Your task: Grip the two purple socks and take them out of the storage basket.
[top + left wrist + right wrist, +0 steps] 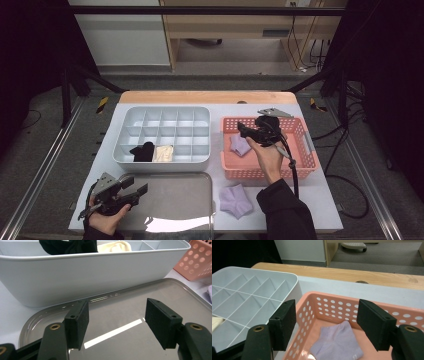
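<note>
R gripper (pixel 248 133) jaws apart, empty, over pink basket (pixel 306 150) w/ lilac sock (pixel 337 345) inside, at table's 3 o'clock. L gripper (pixel 135 191) jaws apart, empty, over metal tray (pixel 190 200) at 6. 2nd lilac sock (pixel 236 200) just beside tray. White divider box (pixel 200 160) at 11 w/ black + cream socks. Table (pixel 320 200) pale grey, wood strip at 12; grey floor, cables beyond.

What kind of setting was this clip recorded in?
Probably a lab or workshop recording bench, not a home. A dark frame stands around the table, cables hang by the back wall, and the person works with a hand-held gripper over a basket.
</note>
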The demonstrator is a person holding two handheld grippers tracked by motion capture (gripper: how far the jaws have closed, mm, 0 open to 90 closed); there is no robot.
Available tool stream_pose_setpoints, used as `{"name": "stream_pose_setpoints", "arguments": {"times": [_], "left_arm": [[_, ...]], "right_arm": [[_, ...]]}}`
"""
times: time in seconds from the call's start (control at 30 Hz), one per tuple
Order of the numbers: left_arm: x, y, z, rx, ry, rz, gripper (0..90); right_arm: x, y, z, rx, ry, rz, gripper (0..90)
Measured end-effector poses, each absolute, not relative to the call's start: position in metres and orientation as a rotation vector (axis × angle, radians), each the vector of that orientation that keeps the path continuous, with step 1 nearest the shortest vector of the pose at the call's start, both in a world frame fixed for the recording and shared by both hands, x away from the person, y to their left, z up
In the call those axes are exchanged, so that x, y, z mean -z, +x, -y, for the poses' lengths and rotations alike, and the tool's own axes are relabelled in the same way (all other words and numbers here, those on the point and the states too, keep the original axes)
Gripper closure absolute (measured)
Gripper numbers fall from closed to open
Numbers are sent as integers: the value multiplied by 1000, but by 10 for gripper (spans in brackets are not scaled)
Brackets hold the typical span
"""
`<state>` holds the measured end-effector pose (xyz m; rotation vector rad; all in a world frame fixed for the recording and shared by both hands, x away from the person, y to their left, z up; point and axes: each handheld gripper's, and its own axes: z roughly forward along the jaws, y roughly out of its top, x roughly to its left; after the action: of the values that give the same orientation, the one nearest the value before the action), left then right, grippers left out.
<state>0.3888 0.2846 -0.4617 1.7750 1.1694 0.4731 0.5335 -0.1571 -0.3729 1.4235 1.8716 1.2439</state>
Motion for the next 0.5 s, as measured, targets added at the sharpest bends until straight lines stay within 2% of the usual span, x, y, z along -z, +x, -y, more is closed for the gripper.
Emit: {"name": "stream_pose_setpoints", "arguments": {"times": [0.5], "left_arm": [[461,388,-285,-471,1774,-1172,353]], "right_arm": [[398,565,154,-1110,1502,-1903,345]]}}
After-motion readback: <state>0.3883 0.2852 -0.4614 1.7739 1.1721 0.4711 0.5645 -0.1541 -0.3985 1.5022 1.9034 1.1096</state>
